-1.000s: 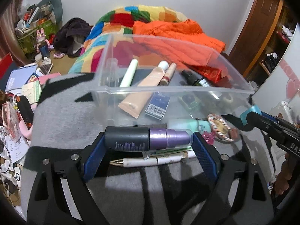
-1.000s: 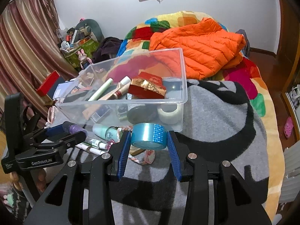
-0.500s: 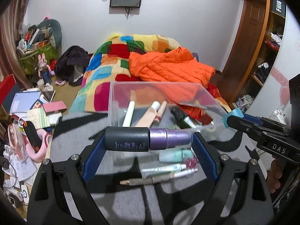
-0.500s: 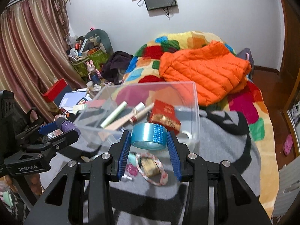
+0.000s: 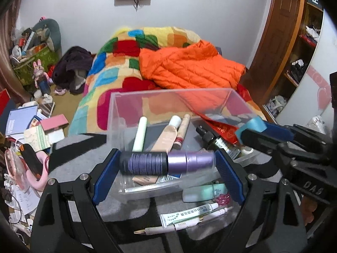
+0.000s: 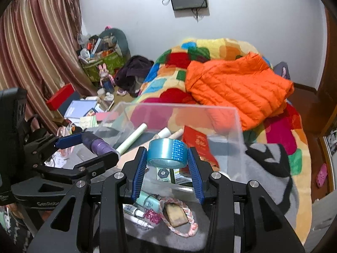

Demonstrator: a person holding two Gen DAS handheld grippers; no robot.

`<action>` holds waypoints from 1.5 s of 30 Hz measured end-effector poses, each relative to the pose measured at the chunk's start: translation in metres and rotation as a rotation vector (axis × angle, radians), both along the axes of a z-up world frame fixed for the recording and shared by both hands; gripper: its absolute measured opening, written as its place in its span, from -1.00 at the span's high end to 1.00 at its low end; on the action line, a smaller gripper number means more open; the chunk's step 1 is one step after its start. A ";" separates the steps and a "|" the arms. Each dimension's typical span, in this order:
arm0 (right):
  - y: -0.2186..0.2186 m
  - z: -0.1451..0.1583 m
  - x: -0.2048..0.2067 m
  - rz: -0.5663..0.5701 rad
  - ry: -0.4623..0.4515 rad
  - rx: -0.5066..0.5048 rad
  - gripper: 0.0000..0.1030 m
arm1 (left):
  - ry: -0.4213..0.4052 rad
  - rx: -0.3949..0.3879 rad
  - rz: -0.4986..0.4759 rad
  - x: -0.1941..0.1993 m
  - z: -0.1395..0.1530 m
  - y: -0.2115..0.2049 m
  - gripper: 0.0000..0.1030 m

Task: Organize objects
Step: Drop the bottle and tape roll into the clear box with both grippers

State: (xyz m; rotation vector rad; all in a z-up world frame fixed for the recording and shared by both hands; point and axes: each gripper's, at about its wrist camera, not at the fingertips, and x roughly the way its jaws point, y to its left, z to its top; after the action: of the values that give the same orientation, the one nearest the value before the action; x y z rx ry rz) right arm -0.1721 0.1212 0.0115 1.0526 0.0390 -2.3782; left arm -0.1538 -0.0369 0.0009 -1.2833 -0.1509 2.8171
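Clear bin [image 5: 118,113] sits on grey blanket [image 5: 80,147] beside colourful bedspread [image 5: 118,63].

A bed with a grey-and-black blanket [image 5: 69,154] carries a clear plastic bin [image 5: 118,113], a mint bottle [image 5: 202,191], an ointment tube [image 5: 187,211], a pen [image 5: 168,227] and a braided cord [image 6: 185,213].
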 end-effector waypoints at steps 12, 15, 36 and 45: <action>-0.007 -0.016 -0.009 0.039 -0.018 0.062 0.30 | -0.031 0.019 -0.015 -0.007 -0.011 -0.003 -0.74; -0.006 -0.014 -0.007 0.043 -0.020 0.060 0.30 | -0.030 0.020 -0.015 -0.006 -0.011 -0.003 -0.74; 0.051 0.009 0.029 -0.012 -0.020 -0.027 0.25 | 0.015 0.019 -0.038 0.011 0.011 0.009 -0.75; 0.055 -0.029 0.036 0.005 -0.115 -0.011 0.14 | -0.013 -0.021 -0.068 0.043 -0.003 0.011 -0.77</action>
State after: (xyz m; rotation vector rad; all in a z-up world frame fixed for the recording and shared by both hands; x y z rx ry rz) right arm -0.1357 0.1766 -0.0178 1.1807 -0.0127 -2.3064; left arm -0.1111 -0.0258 -0.0017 -1.2862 -0.0769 2.7607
